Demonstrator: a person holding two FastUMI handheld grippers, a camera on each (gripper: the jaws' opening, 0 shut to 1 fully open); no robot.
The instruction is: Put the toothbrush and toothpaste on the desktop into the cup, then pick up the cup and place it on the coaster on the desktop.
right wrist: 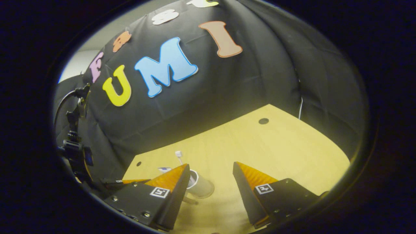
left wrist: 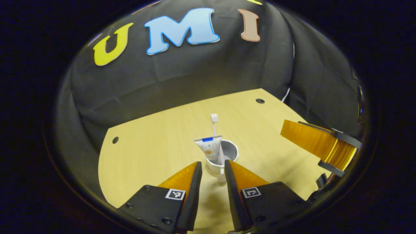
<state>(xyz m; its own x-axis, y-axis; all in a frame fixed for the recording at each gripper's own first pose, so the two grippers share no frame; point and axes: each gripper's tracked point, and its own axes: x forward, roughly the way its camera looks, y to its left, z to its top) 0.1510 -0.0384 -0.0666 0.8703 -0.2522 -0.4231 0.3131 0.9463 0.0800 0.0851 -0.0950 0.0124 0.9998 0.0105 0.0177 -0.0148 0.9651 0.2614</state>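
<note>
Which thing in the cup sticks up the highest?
The toothbrush. Its bristly head pokes up above the toothpaste, whose flat end stops lower, just over the rim of the cup.

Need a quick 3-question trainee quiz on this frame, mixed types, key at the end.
1. True or false: the toothbrush lies flat on the desktop.
2. What stands in the cup beside it?
3. The left hand-held gripper has its fingers: A) shut with nothing between, B) either side of the cup, C) on the toothbrush.

Key: 1 false, it stands in the cup. 2 the toothpaste. 3 B.
</note>
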